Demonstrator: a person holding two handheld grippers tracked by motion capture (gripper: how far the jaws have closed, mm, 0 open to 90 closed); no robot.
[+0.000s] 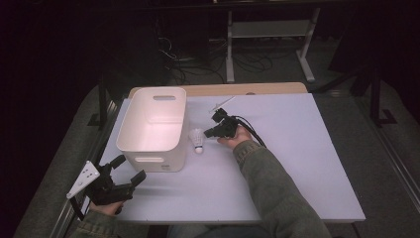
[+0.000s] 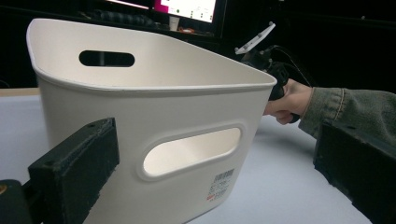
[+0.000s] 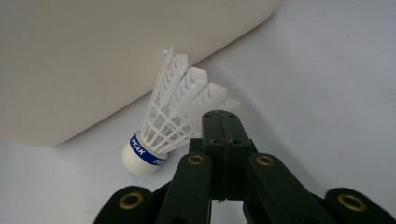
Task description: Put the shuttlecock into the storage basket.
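A white feather shuttlecock [image 1: 198, 140] with a blue band on its cork lies on the white table just right of the white plastic bin [image 1: 153, 126]. In the right gripper view the shuttlecock [image 3: 175, 116] lies on its side against the bin wall [image 3: 93, 60]. My right gripper [image 3: 224, 123] is shut, its tips right at the edge of the feather skirt; whether a feather is pinched is unclear. From above, the right gripper [image 1: 208, 133] points left at the shuttlecock. My left gripper [image 1: 131, 167] stands open at the table's front left, its jaws wide apart before the bin's near wall [image 2: 187, 154].
The table top [image 1: 297, 163] is white with a wooden strip [image 1: 257, 89] along its far edge. The person's right hand and sleeve [image 2: 327, 107] show beyond the bin. Table legs and cables [image 1: 233, 59] lie on the dark floor behind.
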